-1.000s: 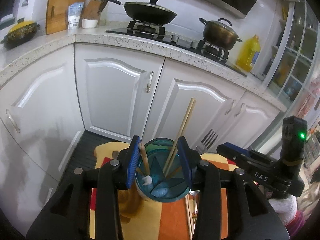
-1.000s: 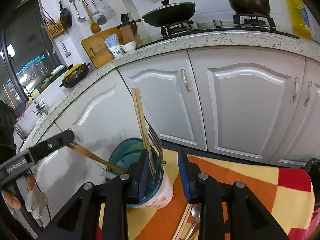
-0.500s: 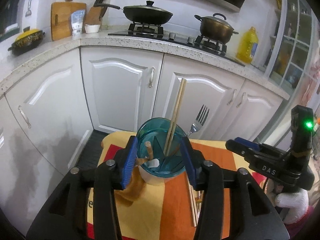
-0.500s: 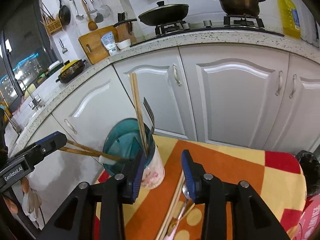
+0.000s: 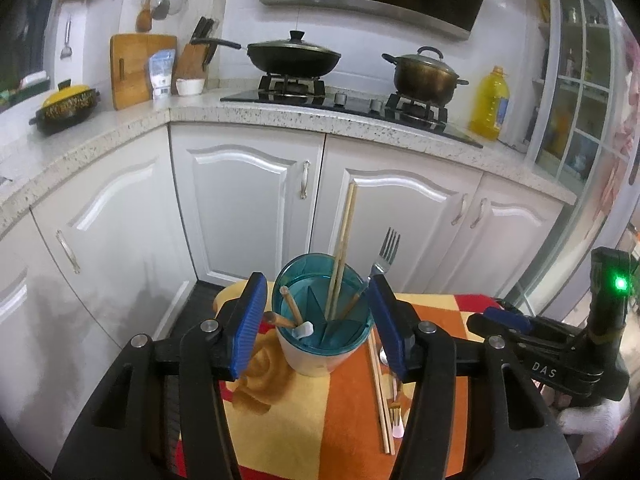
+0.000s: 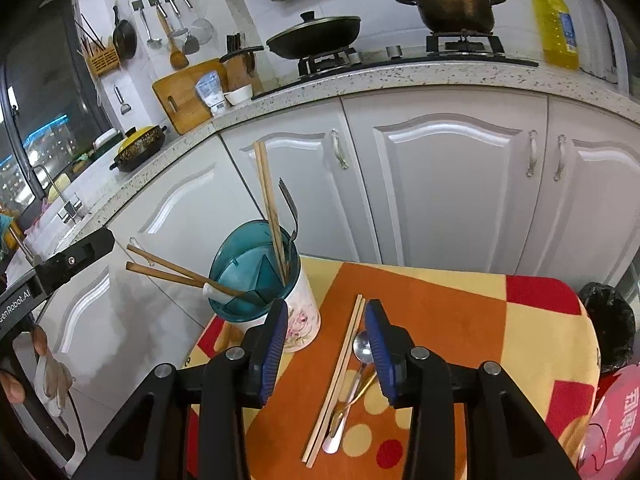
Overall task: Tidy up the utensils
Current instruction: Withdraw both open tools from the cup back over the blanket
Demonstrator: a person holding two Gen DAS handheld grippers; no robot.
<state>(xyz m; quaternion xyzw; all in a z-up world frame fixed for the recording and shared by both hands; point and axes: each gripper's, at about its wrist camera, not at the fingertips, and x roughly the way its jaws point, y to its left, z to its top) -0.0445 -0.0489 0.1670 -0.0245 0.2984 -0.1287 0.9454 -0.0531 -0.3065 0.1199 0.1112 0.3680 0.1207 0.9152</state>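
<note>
A white floral utensil holder with a teal divider insert stands on a small table. It holds upright light chopsticks, a fork and brown chopsticks with a white piece leaning left. On the cloth lie chopsticks, a steel spoon and a gold-handled utensil. My left gripper is open with its pads on either side of the holder. My right gripper is open above the loose utensils.
The table wears an orange, yellow and red cloth. White cabinets and a speckled counter with a wok and a pot stand behind. A black bin is at the right. The right gripper's body is beside the table.
Both grippers have pulled back and up from the holder. The right gripper's fingers, near the fork and light chopsticks before, have moved right over the loose utensils. The holder has stayed put.
</note>
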